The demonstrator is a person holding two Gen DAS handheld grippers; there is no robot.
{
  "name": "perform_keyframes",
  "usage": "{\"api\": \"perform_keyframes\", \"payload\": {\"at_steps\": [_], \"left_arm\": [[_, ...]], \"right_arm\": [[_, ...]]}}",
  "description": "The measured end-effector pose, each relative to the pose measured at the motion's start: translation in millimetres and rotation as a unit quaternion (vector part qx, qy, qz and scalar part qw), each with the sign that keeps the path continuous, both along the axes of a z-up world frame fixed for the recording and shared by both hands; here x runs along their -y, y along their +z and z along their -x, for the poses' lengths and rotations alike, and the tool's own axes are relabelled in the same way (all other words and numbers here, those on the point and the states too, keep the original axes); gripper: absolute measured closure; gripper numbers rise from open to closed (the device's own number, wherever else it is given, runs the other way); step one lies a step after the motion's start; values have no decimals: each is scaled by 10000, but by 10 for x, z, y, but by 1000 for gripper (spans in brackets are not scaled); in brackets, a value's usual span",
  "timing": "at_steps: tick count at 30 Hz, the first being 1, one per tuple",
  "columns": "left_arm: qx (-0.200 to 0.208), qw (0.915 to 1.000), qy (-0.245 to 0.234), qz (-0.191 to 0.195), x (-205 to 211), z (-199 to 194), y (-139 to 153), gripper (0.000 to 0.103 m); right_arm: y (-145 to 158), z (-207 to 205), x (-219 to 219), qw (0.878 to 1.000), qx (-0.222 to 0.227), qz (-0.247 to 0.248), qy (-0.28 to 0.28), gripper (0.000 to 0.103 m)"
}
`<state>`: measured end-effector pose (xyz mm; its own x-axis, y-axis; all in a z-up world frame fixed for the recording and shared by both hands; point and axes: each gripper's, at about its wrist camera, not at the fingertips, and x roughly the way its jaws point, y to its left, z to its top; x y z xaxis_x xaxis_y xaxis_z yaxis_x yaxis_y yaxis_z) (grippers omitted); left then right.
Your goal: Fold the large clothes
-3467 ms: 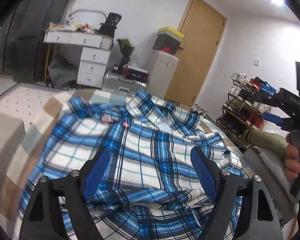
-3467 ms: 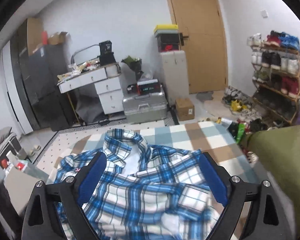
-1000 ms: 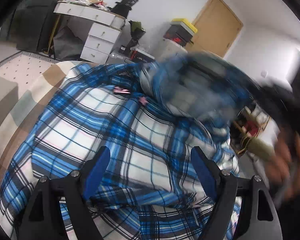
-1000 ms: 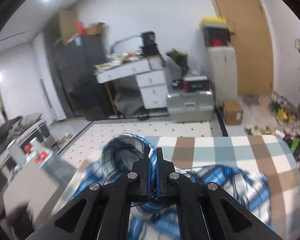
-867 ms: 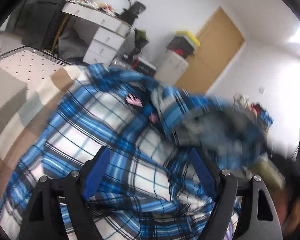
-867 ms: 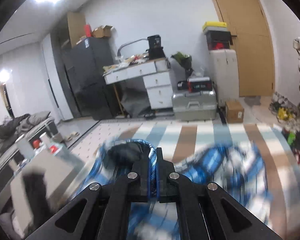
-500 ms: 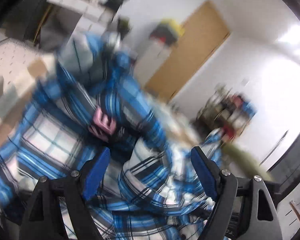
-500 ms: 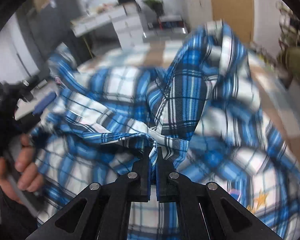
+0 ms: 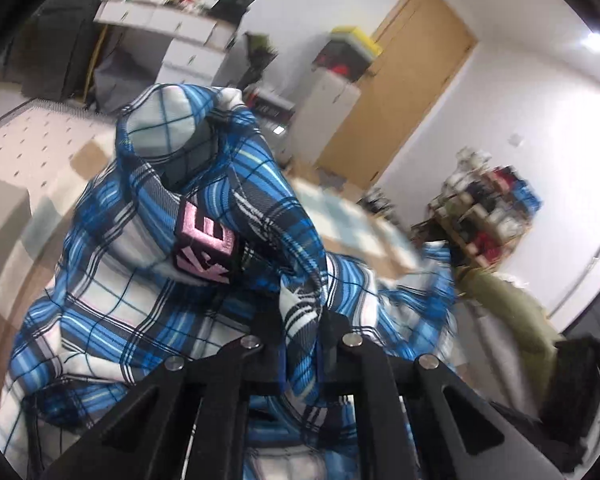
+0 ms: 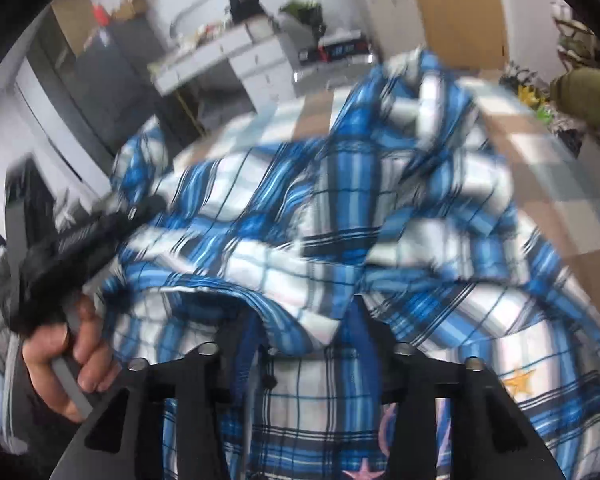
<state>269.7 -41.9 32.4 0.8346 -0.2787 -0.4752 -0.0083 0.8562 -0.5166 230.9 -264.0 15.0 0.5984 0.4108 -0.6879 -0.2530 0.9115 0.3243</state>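
A blue, white and black plaid shirt (image 9: pixel 140 292) with a pink patch (image 9: pixel 206 246) lies bunched on the checked bed cover. My left gripper (image 9: pixel 300 332) is shut on a raised fold of the shirt. In the right wrist view the shirt (image 10: pixel 340 240) is blurred and heaped. My right gripper (image 10: pixel 304 332) has its jaws partly apart, with a fold of shirt draped between the blue pads. The left gripper (image 10: pixel 112 220) and the hand holding it show at the left of that view.
The checked bed cover (image 10: pixel 580 184) lies under the shirt. A white desk with drawers (image 9: pixel 172 36), a wooden door (image 9: pixel 400 92) and a shoe rack (image 9: pixel 484 208) stand beyond the bed. An olive sleeve (image 9: pixel 512 320) is at the right.
My left gripper has closed on a fold of the shirt and lifted it. My right gripper, shut on the shirt before, now has its jaws parted. The shirt is more bunched.
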Motion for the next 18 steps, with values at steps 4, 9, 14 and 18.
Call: {"api": "perform_keyframes", "payload": {"at_steps": [4, 9, 14, 18], "left_arm": [[44, 9996, -16, -295, 144, 293, -82, 98], [-878, 9958, 154, -215, -40, -35, -645, 97], [-773, 9968, 162, -74, -113, -55, -719, 94], [-856, 9959, 136, -262, -5, -93, -729, 92]], "right_arm": [[163, -58, 204, 9987, 282, -389, -142, 40], [102, -21, 310, 9996, -111, -78, 233, 39], [253, 43, 537, 9979, 105, -622, -138, 38], [439, -300, 456, 9955, 120, -443, -835, 37]]}}
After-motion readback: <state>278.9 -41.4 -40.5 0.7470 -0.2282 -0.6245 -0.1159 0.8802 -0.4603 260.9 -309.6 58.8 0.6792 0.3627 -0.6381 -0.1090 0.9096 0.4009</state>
